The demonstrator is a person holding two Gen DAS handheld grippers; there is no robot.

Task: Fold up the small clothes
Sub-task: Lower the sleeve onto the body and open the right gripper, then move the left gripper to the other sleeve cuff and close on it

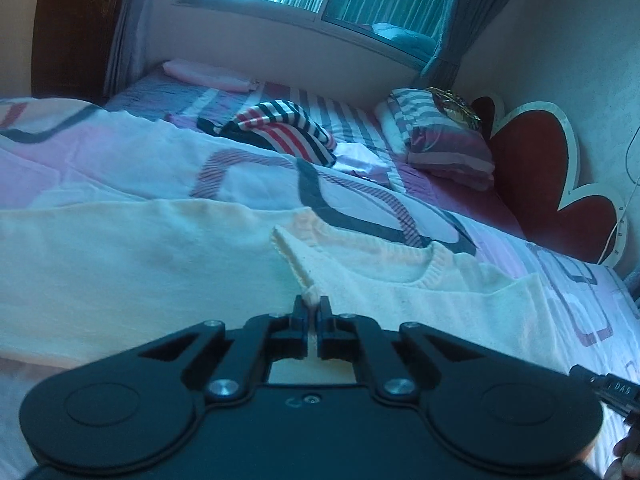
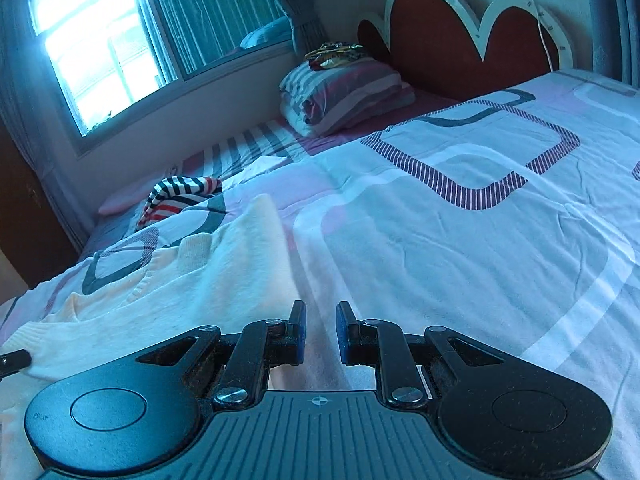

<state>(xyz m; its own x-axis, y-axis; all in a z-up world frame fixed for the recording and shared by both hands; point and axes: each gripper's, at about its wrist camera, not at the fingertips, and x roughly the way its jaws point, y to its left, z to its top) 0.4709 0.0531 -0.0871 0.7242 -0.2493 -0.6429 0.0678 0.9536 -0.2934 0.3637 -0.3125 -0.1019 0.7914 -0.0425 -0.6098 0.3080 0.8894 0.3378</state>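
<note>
Left tongs [image 1: 311,307] pinch a thin fold of the cream sweater [image 1: 160,264] spread on the bed [image 2: 480,240]; right tongs [image 2: 321,314], beside its edge, stand apart, empty. So slight a hold could slip when lifted.

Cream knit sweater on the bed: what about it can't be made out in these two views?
- Cream knit sweater: its lower part is cut off in the left wrist view by the black left gripper body.
- Left wrist view: sweater surface is motion-blurred.
- Right wrist view: the right gripper body hides the sweater's near edge, so nothing shows whether it holds fabric.
</note>
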